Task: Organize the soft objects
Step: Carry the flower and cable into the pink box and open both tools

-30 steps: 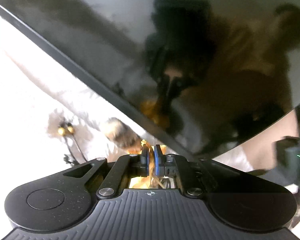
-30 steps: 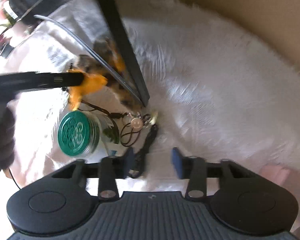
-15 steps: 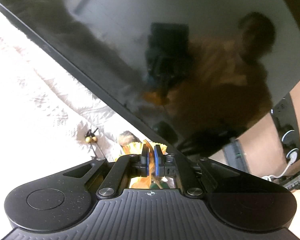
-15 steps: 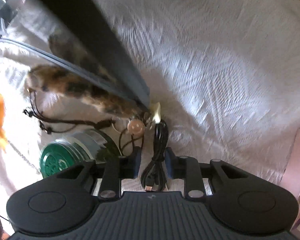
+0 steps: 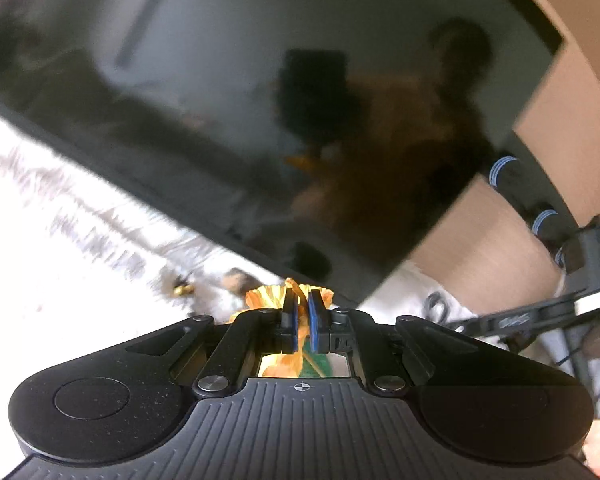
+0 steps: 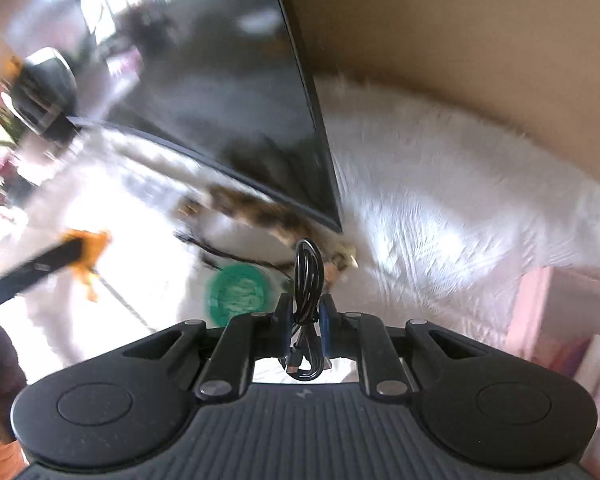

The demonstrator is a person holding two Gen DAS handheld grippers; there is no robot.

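Right gripper (image 6: 305,322) has the coiled black USB cable (image 6: 307,280) between its blue-padded fingers (image 6: 327,320), jaws closing in on the bundle and pads pressing its sides, so the loops stay gathered and do not spill; the loop stands up past the fingertips and the plug hangs near the gripper body. Over on the left, the left gripper (image 5: 300,314) is pressed nearly together, pinching the orange feathery toy (image 5: 268,298), a thin grip that suits such a flimsy tuft; its thin pale cord (image 6: 124,304) trails down toward the white fluffy blanket (image 6: 440,220). Left behind on that blanket, just beyond the cable, lie the mottled brown-and-orange furry tail (image 6: 256,212), a dark brown corded necklace (image 6: 228,254) and a round green-lidded tin (image 6: 238,294), all close together near the lower corner of the big black glossy screen (image 6: 228,92), which leans over them. My read: both hands are clearing small pieces away from the screen's corner, where they sat crowded, and the blur makes finer detail hard to tell.
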